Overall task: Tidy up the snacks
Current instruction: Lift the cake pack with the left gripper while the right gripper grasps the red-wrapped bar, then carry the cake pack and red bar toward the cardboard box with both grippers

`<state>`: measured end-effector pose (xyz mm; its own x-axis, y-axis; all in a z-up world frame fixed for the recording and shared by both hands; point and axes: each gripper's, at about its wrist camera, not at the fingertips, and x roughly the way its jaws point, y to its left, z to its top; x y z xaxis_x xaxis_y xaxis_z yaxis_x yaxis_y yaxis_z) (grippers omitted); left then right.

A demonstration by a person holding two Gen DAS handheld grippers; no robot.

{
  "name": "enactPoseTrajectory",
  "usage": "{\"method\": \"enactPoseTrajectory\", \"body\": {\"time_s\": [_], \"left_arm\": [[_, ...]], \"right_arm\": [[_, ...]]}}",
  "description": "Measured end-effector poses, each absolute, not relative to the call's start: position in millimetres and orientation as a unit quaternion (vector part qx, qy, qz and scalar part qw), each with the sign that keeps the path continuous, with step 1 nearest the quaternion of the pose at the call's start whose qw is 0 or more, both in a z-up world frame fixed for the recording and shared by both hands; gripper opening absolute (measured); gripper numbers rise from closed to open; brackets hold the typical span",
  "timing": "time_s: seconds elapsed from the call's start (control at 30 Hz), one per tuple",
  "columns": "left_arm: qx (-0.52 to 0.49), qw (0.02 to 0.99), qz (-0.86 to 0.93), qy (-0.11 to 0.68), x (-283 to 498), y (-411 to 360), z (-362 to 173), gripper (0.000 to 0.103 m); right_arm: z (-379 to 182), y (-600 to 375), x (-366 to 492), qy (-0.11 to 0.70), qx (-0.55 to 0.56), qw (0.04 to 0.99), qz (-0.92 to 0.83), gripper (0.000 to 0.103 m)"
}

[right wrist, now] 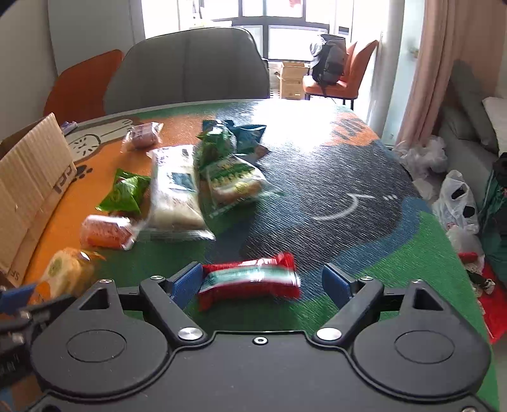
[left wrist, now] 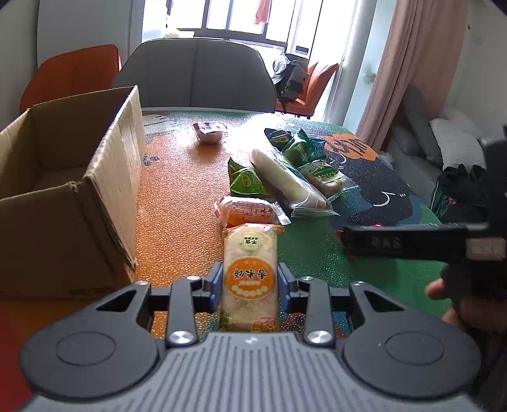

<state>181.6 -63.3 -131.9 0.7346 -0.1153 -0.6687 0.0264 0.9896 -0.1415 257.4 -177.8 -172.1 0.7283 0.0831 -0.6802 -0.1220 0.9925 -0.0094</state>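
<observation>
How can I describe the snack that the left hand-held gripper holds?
Start at the cardboard box on the table's left. Beside it, nearest the camera, the left hand-held gripper clamps a pale rice cracker pack. Only it has a round orange label.

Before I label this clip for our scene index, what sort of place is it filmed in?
Most likely a home dining or living room. A table with a cartoon-print cover holds packaged snacks, upholstered chairs stand around it, and a pink curtain hangs by a bright window.
</observation>
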Motion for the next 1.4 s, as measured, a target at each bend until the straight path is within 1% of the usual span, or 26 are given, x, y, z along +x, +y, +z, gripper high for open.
{"method": "enactPoseTrajectory", "body": {"time_s": [0.27,0.47,0.5,0.6,0.7,0.77,0.8,0.83,0.93,1.1,1.4], "left_arm": [[-0.066,0.929,-0.032,0.362,180.6,-62.2,-132.1,0.034],[-0.07,0.931,-0.024,0.357,181.1,-60.7,-131.0,0.034],[-0.07,0.932,-0.024,0.356,181.3,-60.9,-130.5,0.034],[-0.069,0.933,-0.023,0.353,182.4,-60.6,-128.9,0.034],[-0.068,0.933,-0.023,0.351,184.2,-61.0,-127.6,0.034],[-0.068,0.934,-0.024,0.35,185.7,-61.2,-126.2,0.034],[-0.068,0.934,-0.024,0.349,186.4,-61.1,-125.3,0.034],[-0.068,0.935,-0.024,0.348,186.7,-60.7,-124.5,0.034],[-0.069,0.936,-0.023,0.344,186.7,-60.0,-121.3,0.034],[-0.072,0.939,-0.028,0.335,183.8,-61.6,-113.5,0.034],[-0.07,0.95,-0.035,0.302,177.4,-59.6,-83.5,0.034]], "right_arm": [[-170.3,-202.5,237.5,0.366,-0.026,0.93,0.023,0.084],[-162.8,-197.7,243.2,0.351,-0.01,0.935,0.047,0.083],[-162.1,-195.1,244.7,0.35,-0.009,0.935,0.05,0.083],[-164.0,-188.6,251.7,0.353,-0.005,0.934,0.057,0.077],[-168.8,-183.0,256.8,0.363,-0.01,0.93,0.059,0.062],[-171.6,-182.6,257.9,0.363,-0.018,0.93,0.05,0.037],[-171.9,-183.7,258.1,0.361,-0.022,0.931,0.041,0.03],[-171.1,-187.3,257.3,0.36,-0.019,0.932,0.037,0.019],[-166.9,-201.1,253.6,0.363,0.01,0.931,0.044,0.018],[-155.1,-203.9,242.1,0.346,0.015,0.936,0.057,0.018],[-122.4,-187.6,231.6,0.319,0.017,0.944,0.084,0.018]]}}
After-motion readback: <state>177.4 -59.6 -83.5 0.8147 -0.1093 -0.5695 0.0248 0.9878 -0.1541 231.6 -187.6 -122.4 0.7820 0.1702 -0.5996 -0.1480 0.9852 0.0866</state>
